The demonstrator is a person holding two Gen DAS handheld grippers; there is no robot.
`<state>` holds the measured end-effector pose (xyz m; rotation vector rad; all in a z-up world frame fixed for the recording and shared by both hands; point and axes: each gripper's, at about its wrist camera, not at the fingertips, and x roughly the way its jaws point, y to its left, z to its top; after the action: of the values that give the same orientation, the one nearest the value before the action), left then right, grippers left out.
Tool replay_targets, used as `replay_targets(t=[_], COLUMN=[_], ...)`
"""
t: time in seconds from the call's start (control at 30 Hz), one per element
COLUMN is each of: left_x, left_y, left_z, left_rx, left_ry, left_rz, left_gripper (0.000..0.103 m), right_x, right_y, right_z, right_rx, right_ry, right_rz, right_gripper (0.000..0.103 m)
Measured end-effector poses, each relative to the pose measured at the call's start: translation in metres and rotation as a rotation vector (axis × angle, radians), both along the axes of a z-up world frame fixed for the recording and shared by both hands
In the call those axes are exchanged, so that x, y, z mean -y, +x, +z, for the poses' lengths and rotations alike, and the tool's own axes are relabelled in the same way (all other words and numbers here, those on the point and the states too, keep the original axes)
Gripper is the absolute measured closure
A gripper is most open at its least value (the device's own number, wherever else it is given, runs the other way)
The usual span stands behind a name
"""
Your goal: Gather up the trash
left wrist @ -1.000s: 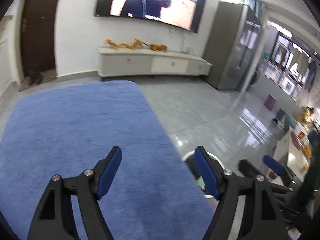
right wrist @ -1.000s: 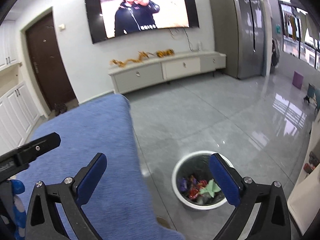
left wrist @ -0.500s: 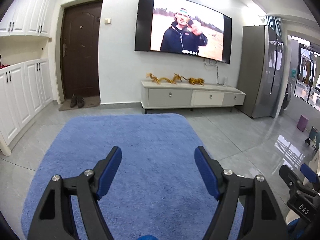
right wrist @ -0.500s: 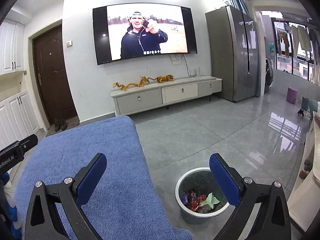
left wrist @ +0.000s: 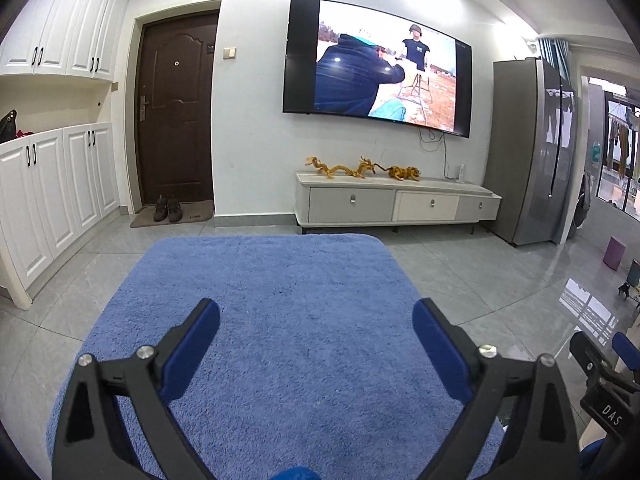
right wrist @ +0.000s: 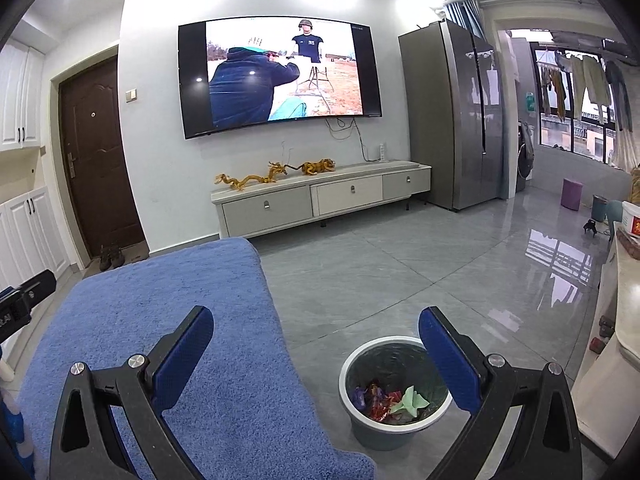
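Now left wrist: left gripper (left wrist: 316, 324) just widened, jaws spread, nothing between; blue cloth (left wrist: 280, 320) bare of litter. Right wrist: right gripper (right wrist: 316, 332) agape, empty; bin (right wrist: 394, 432) on floor beside cloth holds wrappers (right wrist: 378, 398). Collection likely finished.

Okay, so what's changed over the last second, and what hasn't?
The left gripper swung away from the bin toward the blue rug and door; its jaws have just been opening, with nothing between them. The right gripper tilted up, open and empty. The trash bin, still holding wrappers, stayed put.
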<state>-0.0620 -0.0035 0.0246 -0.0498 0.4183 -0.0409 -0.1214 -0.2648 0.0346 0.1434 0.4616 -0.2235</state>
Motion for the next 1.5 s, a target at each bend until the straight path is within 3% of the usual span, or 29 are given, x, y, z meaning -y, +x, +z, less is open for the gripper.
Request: replay_targets(t=[1.5], left_x=[0.002], left_y=[-0.018], left_z=[0.001], left_rx=[0.050], left_ry=[0.029], left_rz=[-0.028], left_gripper=[0.001], right_x=[0.003], right_y=[-0.010], right_z=[0.013], right_rx=[0.034], right_ry=[-0.060], right_rz=[-0.021], right_gripper=[0.000])
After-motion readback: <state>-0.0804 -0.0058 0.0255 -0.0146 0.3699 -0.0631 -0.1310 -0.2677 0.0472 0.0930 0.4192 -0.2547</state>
